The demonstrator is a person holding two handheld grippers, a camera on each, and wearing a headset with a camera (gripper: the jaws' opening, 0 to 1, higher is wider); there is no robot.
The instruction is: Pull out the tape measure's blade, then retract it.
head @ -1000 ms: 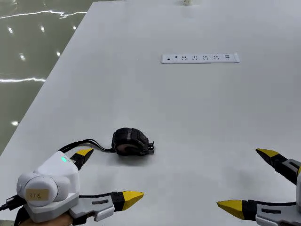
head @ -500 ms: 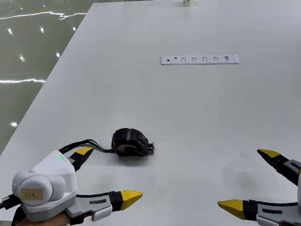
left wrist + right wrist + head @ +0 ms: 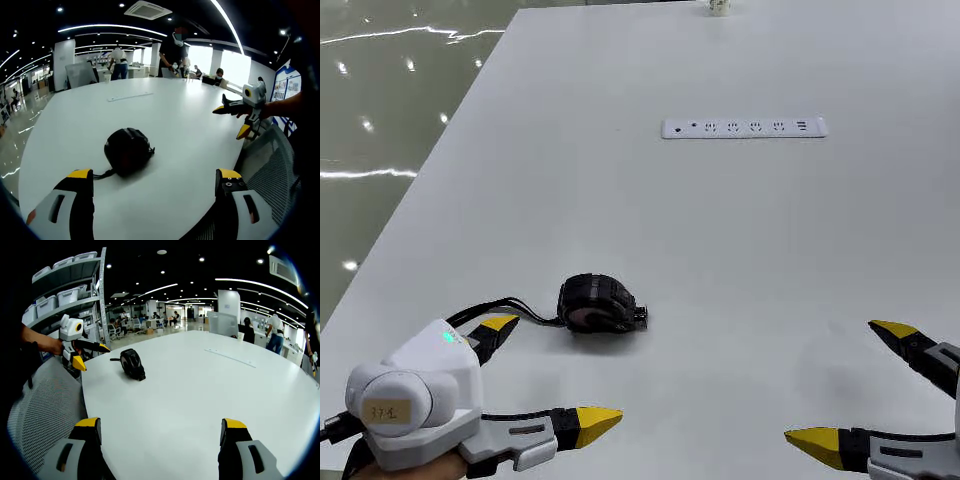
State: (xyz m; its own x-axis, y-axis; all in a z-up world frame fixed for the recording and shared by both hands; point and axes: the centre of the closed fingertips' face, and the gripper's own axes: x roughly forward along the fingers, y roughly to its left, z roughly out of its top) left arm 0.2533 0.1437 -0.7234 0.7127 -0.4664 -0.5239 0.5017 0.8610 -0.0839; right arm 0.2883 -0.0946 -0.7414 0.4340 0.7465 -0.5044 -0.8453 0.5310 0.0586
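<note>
A black tape measure (image 3: 598,303) lies on the white table (image 3: 720,230) with its blade retracted and a black wrist strap trailing to its left. It also sits ahead of my left gripper's jaws as the tape measure (image 3: 127,150), and far off to the left as the tape measure (image 3: 132,363). My left gripper (image 3: 552,375) is open just short of it at the table's near left, nothing between its yellow tips. My right gripper (image 3: 855,385) is open at the near right, well away from the tape measure.
A white power strip (image 3: 744,126) lies flat toward the far side of the table. A small white object (image 3: 719,6) stands at the far edge. The table's left edge drops to a glossy floor (image 3: 380,100). People stand beyond the table's far end.
Both grippers have sunk slightly toward the bottom of the head view. The tape measure has not moved.
</note>
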